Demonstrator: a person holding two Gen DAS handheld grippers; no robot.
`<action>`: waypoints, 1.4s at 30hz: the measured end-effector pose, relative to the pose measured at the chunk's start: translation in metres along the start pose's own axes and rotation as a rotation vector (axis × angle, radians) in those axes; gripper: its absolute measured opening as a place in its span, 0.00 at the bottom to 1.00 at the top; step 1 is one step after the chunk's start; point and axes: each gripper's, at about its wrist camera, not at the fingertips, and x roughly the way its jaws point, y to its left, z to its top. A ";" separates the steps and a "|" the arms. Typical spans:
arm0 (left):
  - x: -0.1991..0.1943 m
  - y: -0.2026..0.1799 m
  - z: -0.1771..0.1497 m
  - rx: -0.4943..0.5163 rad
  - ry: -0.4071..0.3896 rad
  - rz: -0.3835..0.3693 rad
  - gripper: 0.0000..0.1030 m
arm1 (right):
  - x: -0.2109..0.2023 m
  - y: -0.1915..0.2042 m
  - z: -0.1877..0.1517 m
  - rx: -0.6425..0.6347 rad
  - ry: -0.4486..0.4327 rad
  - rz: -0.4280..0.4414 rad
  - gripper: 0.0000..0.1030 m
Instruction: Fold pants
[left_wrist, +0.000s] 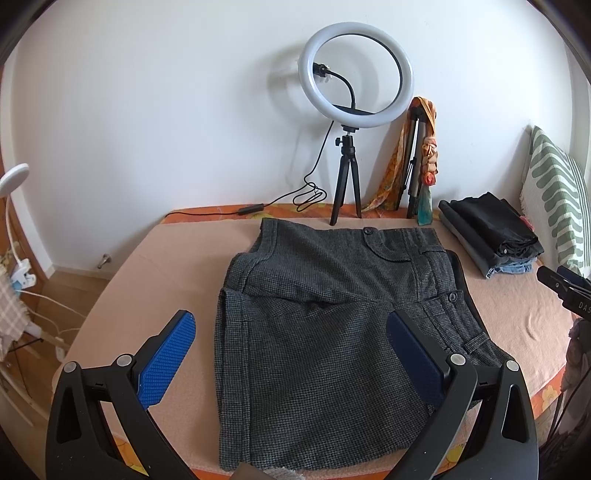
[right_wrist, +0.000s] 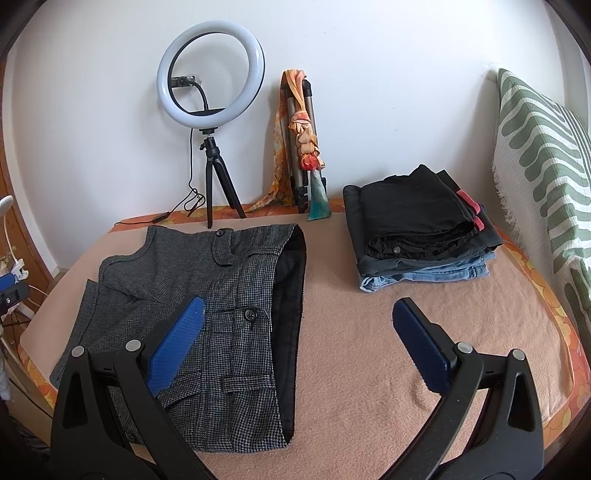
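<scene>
Grey houndstooth pants (left_wrist: 317, 332) lie folded into a compact rectangle on the peach blanket (left_wrist: 155, 280), waistband to the right with its black lining showing. They also show in the right wrist view (right_wrist: 207, 295), at left. My left gripper (left_wrist: 291, 332) is open and empty, hovering above the near part of the pants. My right gripper (right_wrist: 299, 325) is open and empty, above the waistband edge and the bare blanket (right_wrist: 369, 332) beside it. The right gripper's tip shows at the right edge of the left wrist view (left_wrist: 565, 291).
A stack of folded dark pants and jeans (right_wrist: 421, 229) lies at the back right. A ring light on a tripod (right_wrist: 210, 92) and a folded tripod with an orange scarf (right_wrist: 303, 144) stand against the wall. A green-striped pillow (right_wrist: 543, 147) is at right. The bed's left edge drops to cables.
</scene>
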 end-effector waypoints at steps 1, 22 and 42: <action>0.000 0.000 0.000 -0.001 0.001 -0.001 1.00 | 0.000 0.001 0.000 -0.001 0.000 0.001 1.00; 0.011 0.007 -0.005 -0.021 0.060 -0.053 1.00 | -0.001 0.005 -0.001 -0.017 -0.001 0.018 1.00; 0.040 0.052 -0.050 0.150 0.192 -0.174 0.73 | 0.002 0.037 -0.030 -0.251 0.110 0.220 0.81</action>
